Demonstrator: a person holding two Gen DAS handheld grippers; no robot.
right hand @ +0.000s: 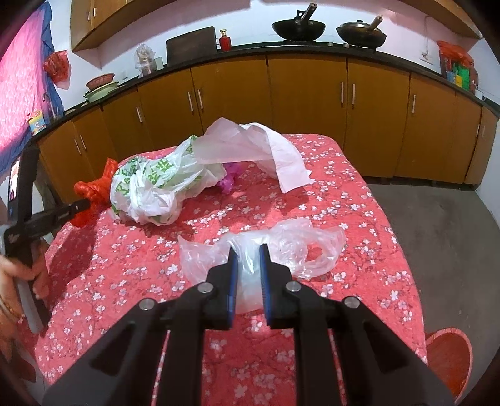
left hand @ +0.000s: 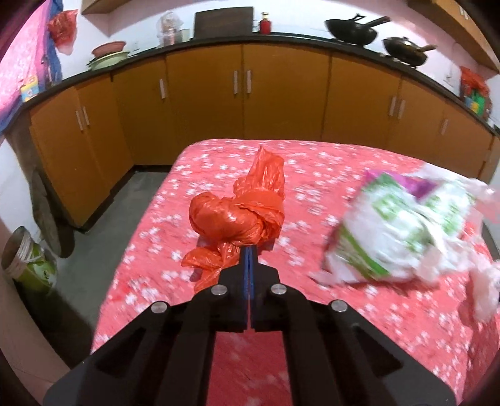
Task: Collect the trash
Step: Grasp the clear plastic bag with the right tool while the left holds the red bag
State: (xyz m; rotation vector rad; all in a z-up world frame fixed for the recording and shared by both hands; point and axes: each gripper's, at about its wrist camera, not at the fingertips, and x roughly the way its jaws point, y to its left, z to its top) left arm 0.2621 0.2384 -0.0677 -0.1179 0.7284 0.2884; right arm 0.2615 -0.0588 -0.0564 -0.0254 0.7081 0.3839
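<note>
My left gripper [left hand: 249, 250] is shut on a knotted orange plastic bag [left hand: 240, 215] and holds it over the left part of the red flowered table [left hand: 312, 312]. It also shows at the left of the right wrist view [right hand: 84, 204], with the orange bag [right hand: 93, 190] in it. My right gripper [right hand: 248, 250] is open, its fingers on either side of a clear plastic bag [right hand: 281, 246] lying on the table [right hand: 125, 265]. A white bag with green print [right hand: 150, 190] [left hand: 403, 231] and a pale pink bag [right hand: 250, 140] lie further back.
Orange cabinets [right hand: 306, 106] under a black counter with two woks [right hand: 298, 29] line the far wall. A red bin [right hand: 450, 359] stands on the floor at the right of the table. A basket with a green bag [left hand: 28, 259] stands on the floor at the left.
</note>
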